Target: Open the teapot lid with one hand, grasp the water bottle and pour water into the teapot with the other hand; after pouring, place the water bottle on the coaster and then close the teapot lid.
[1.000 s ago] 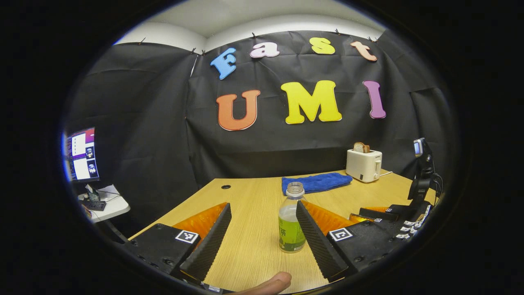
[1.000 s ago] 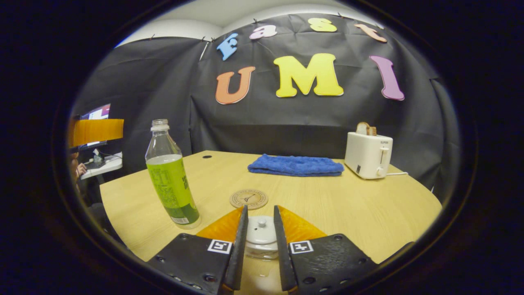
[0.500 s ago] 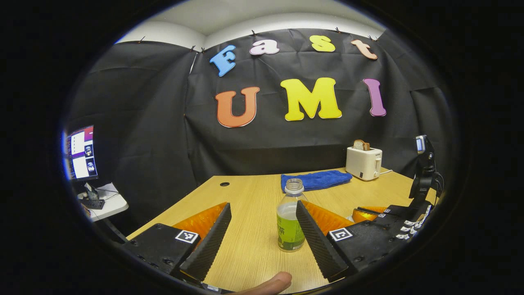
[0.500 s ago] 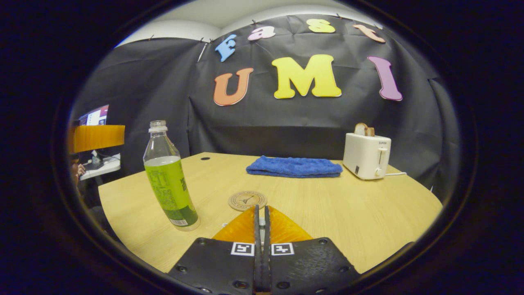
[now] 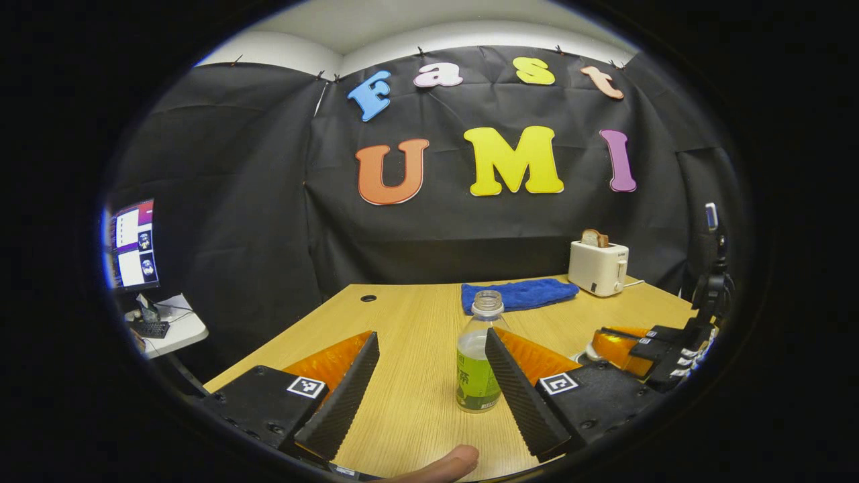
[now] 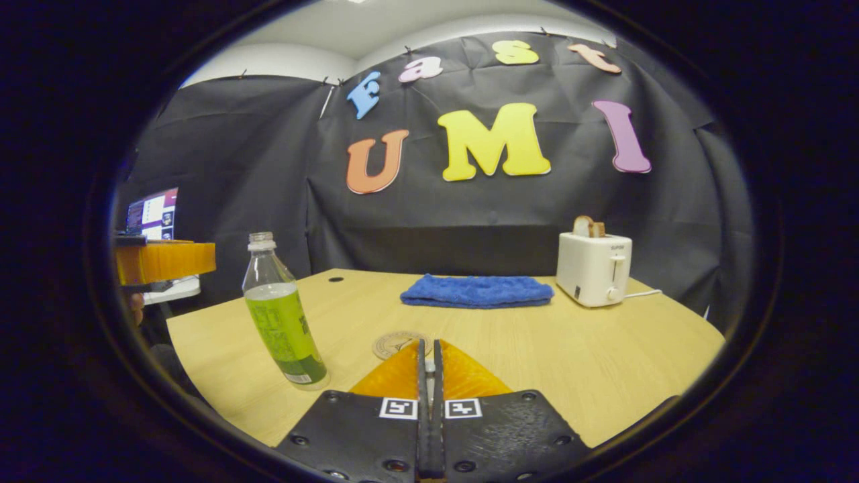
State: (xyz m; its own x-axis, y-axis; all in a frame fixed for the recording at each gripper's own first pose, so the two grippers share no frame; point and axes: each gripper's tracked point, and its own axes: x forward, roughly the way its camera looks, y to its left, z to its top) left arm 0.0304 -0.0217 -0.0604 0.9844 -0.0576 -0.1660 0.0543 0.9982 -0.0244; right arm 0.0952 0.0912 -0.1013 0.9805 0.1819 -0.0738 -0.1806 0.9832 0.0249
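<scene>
An uncapped clear bottle (image 5: 478,355) with a green label and some liquid stands on the wooden table (image 5: 416,402). It is ahead of my open left gripper (image 5: 431,335), close to its right finger and untouched. In the right gripper view the bottle (image 6: 282,322) stands at the left, with a finger of the left gripper (image 6: 164,260) beyond it. My right gripper (image 6: 428,345) is shut on the teapot lid's knob, which its fingers hide; the round coaster (image 6: 392,343) lies just past their tips. In the left gripper view the right gripper (image 5: 624,342) holds something white (image 5: 590,352) from the teapot.
A folded blue towel (image 6: 476,292) and a white toaster (image 6: 594,268) with bread in it stand at the back of the table. A monitor and a small side table (image 5: 168,329) are off to the left. A thumb (image 5: 436,466) shows at the bottom edge.
The right gripper closed on the teapot lid's knob a second ago and has since risen a little and drawn back. The left gripper stayed open and shifted slightly.
</scene>
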